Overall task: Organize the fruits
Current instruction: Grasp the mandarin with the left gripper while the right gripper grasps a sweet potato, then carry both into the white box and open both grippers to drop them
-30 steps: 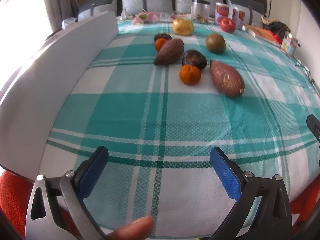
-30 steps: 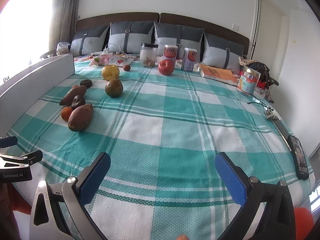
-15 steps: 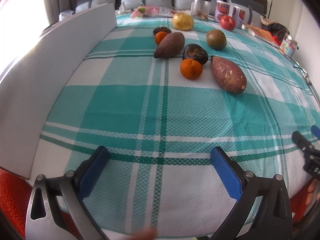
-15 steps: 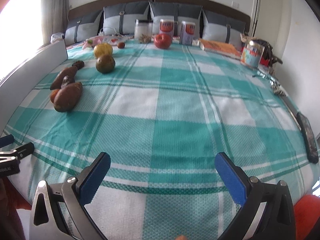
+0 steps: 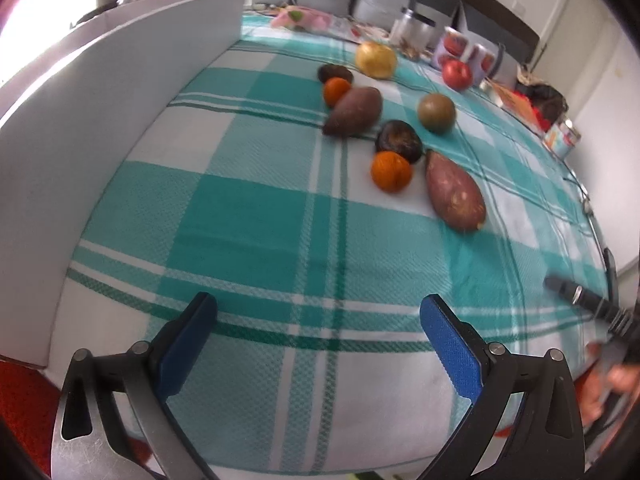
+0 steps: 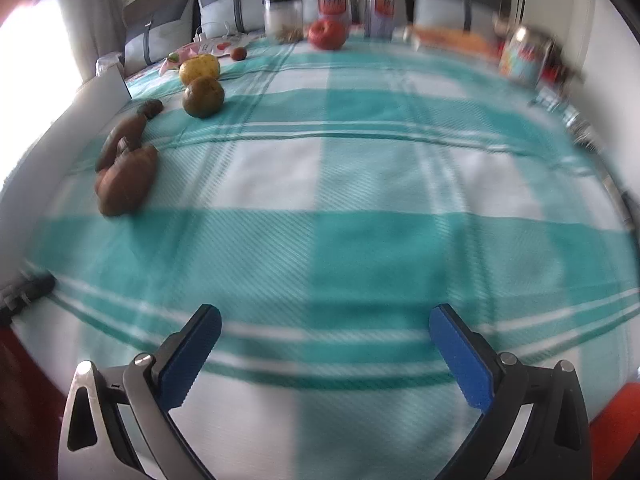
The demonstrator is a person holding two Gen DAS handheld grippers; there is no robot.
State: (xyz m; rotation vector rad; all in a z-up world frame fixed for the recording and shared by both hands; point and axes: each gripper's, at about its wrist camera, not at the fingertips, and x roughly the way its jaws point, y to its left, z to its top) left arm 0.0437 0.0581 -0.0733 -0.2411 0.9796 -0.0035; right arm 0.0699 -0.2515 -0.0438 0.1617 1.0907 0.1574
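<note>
Left tool (image 5: 316, 320) spread, empty; right tool (image 6: 325, 330) spread, empty; both low over near bed (image 5: 248, 240) edge; fruits (image 5: 390, 171) loosely clustered well ahead beside white board (image 5: 120, 100); apple (image 6: 326, 34) apart; organizing apparently not begun.

The left gripper (image 5: 318, 322) was held low, and its two fingers stood wide apart with nothing between them. The blue pads (image 5: 450, 344) faced each other across the gap. Both dark finger arms were visible at the bottom of the left wrist view.

The right gripper (image 6: 325, 334) was also spread wide and held nothing. Its blue pads (image 6: 460, 356) were seen clearly, though the view behind was blurred. In the left wrist view, the right gripper appeared at the right edge, and the person's hand (image 5: 608, 384) behind it was blurred.
</note>
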